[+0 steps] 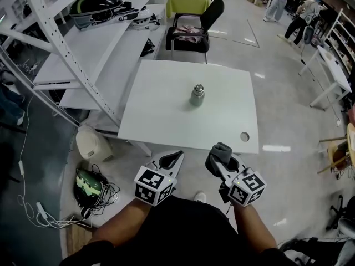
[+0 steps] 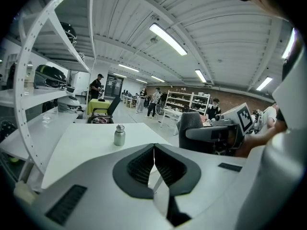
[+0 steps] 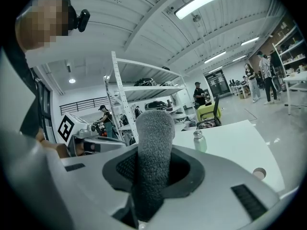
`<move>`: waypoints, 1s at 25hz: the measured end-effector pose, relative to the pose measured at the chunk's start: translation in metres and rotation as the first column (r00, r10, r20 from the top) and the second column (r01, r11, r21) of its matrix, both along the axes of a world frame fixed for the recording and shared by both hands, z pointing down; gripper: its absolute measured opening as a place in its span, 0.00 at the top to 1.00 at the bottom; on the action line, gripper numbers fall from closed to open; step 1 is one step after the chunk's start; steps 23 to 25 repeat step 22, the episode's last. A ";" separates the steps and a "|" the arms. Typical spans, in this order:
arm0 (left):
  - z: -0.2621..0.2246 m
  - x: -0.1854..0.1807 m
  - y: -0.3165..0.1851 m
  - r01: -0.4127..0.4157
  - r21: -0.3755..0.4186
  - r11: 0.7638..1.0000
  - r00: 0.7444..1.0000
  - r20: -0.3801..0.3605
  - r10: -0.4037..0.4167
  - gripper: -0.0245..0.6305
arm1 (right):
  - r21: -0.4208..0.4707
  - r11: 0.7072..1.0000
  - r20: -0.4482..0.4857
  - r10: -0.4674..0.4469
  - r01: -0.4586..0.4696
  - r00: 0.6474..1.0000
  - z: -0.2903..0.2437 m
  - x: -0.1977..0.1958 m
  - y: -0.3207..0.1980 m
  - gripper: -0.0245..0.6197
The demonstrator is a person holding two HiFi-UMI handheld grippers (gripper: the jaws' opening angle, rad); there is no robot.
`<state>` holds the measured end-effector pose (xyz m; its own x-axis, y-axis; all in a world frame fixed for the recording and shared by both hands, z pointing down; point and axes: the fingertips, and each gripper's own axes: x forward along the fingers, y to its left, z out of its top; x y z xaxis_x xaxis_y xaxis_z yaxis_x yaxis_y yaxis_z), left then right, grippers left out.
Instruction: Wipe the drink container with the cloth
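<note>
right claw (image 1: 221, 160) hangs close to the body, clamped on the grey cloth (image 1: 218, 151); left claw (image 1: 176, 155) beside it is closed on nothing. both sit short of the bench (image 1: 161, 121) edge. the bottle (image 1: 197, 95) stands upright mid-bench, well ahead, roughly between their lines, neither clearly nearer. the cloth likely goes forward and slightly left.

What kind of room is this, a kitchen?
Not a kitchen; probably a big workshop or lab. There are white metal shelving racks, a plain white table, and long strip lights overhead.
</note>
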<state>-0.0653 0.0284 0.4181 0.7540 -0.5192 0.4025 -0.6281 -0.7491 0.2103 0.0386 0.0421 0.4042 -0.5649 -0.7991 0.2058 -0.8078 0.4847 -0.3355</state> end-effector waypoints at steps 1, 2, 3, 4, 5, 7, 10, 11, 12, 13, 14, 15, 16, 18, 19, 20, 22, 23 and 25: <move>0.000 -0.001 0.000 0.000 0.000 1.000 1.000 0.001 0.000 0.94 | 0.000 1.000 0.000 0.000 0.000 1.000 0.000 0.000 0.000 0.78; 0.001 -0.001 0.001 0.000 0.000 1.000 1.000 0.003 0.000 0.94 | 0.000 1.000 -0.001 0.000 0.000 1.000 0.000 -0.001 0.001 0.78; 0.001 -0.001 0.001 0.000 -0.001 1.000 1.000 0.005 0.000 0.94 | -0.001 1.000 -0.003 -0.001 0.001 1.000 0.001 -0.001 0.001 0.78; 0.001 -0.001 0.002 -0.001 -0.001 1.000 1.000 0.006 0.001 0.94 | -0.002 1.000 -0.004 -0.001 0.001 1.000 0.001 0.000 0.002 0.78; 0.001 -0.001 0.002 -0.001 -0.001 1.000 1.000 0.007 0.001 0.94 | -0.003 1.000 -0.006 -0.002 0.002 1.000 0.001 0.000 0.002 0.78; 0.001 -0.001 0.003 -0.001 -0.001 1.000 1.000 0.007 0.001 0.94 | -0.006 1.000 -0.009 -0.004 0.004 1.000 0.002 0.001 0.003 0.78; 0.002 0.000 0.004 -0.005 -0.002 1.000 1.000 0.008 0.005 0.94 | -0.010 1.000 -0.012 -0.004 0.003 1.000 0.003 0.002 0.003 0.78; 0.002 0.000 0.004 -0.007 -0.002 1.000 1.000 0.008 0.007 0.94 | -0.011 1.000 -0.013 -0.005 0.004 1.000 0.003 0.002 0.003 0.78; 0.001 0.000 0.004 -0.007 -0.002 1.000 1.000 0.008 0.007 0.94 | -0.011 1.000 -0.015 -0.006 0.005 1.000 0.003 0.002 0.003 0.78; 0.001 -0.001 0.003 -0.007 -0.001 1.000 1.000 0.007 0.007 0.94 | -0.012 1.000 -0.016 -0.006 0.006 1.000 0.003 0.001 0.003 0.78; 0.001 -0.001 0.003 -0.007 -0.001 1.000 1.000 0.007 0.007 0.94 | -0.012 1.000 -0.018 -0.007 0.006 1.000 0.003 0.001 0.003 0.78; 0.001 -0.001 0.003 -0.007 -0.001 1.000 1.000 0.006 0.007 0.94 | -0.012 1.000 -0.019 -0.007 0.006 1.000 0.003 0.001 0.003 0.78; 0.001 0.000 0.004 -0.007 0.001 1.000 1.000 0.006 0.007 0.94 | -0.012 1.000 -0.019 -0.007 0.007 1.000 0.003 0.002 0.004 0.78; 0.000 0.000 0.004 -0.006 0.002 1.000 1.000 0.006 0.006 0.94 | -0.010 1.000 -0.018 -0.008 0.008 1.000 0.002 0.002 0.004 0.78; 0.001 0.000 0.004 -0.006 0.002 1.000 1.000 0.006 0.006 0.94 | -0.010 1.000 -0.016 -0.009 0.008 1.000 0.002 0.003 0.004 0.78; 0.001 0.000 0.004 -0.006 0.002 1.000 1.000 0.006 0.006 0.94 | -0.010 1.000 -0.015 -0.009 0.009 1.000 0.002 0.003 0.004 0.78; 0.002 0.000 0.005 -0.005 -0.001 1.000 1.000 0.007 0.005 0.94 | -0.010 1.000 -0.012 -0.010 0.010 1.000 0.003 0.003 0.005 0.78; 0.002 0.000 0.005 -0.005 -0.001 1.000 1.000 0.007 0.005 0.94 | -0.010 1.000 -0.012 -0.010 0.010 1.000 0.003 0.003 0.005 0.78; 0.002 0.000 0.005 -0.005 -0.001 1.000 1.000 0.007 0.005 0.94 | -0.010 1.000 -0.012 -0.010 0.010 1.000 0.003 0.003 0.005 0.78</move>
